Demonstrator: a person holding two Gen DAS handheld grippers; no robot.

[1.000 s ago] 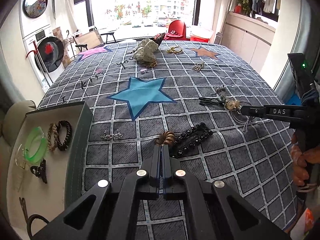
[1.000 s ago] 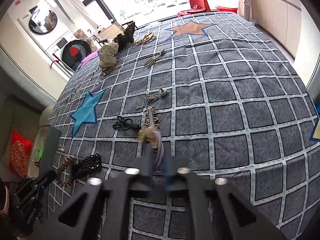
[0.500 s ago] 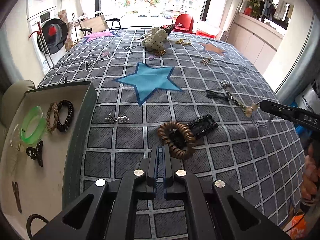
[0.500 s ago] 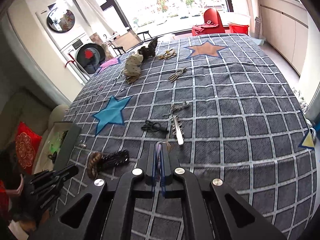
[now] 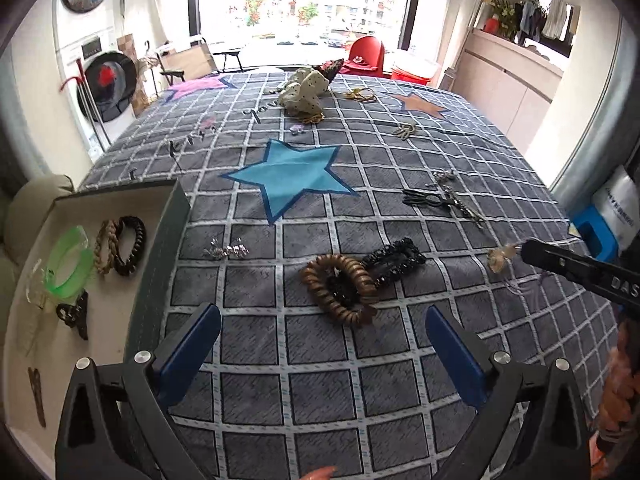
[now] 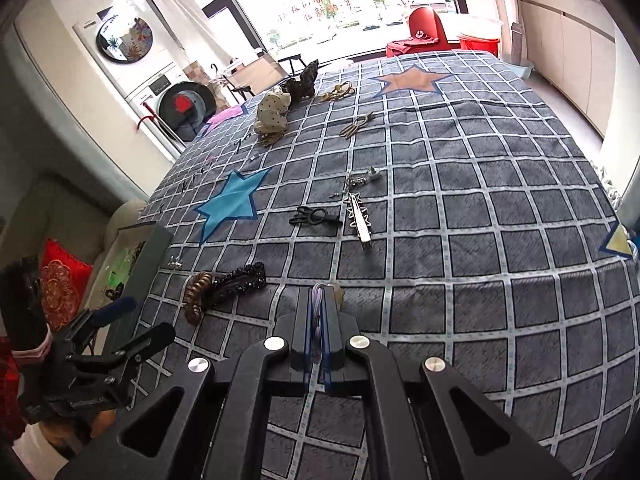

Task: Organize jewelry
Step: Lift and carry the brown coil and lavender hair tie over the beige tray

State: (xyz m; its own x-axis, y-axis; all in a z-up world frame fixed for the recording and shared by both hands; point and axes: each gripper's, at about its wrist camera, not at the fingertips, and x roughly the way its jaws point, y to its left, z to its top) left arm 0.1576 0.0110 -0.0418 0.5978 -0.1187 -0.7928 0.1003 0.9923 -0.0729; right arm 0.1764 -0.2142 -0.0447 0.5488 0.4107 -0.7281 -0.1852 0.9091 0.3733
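Now, left claw (image 5: 320, 334): my jaws are opening wide, nothing between them.
Right claw (image 6: 318, 312): pinched on a lilac cord (image 6: 317, 300).
Coil tie (image 5: 340, 288): on the bedspread (image 5: 360, 360), touching the black clip (image 5: 394, 258), right of the tray (image 5: 160, 248).

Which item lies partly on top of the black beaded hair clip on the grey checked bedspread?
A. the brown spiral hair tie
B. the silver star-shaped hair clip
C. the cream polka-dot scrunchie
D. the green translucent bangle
A: the brown spiral hair tie overlaps the near end of the black beaded hair clip on the grey checked bedspread; no other item touches the clip.
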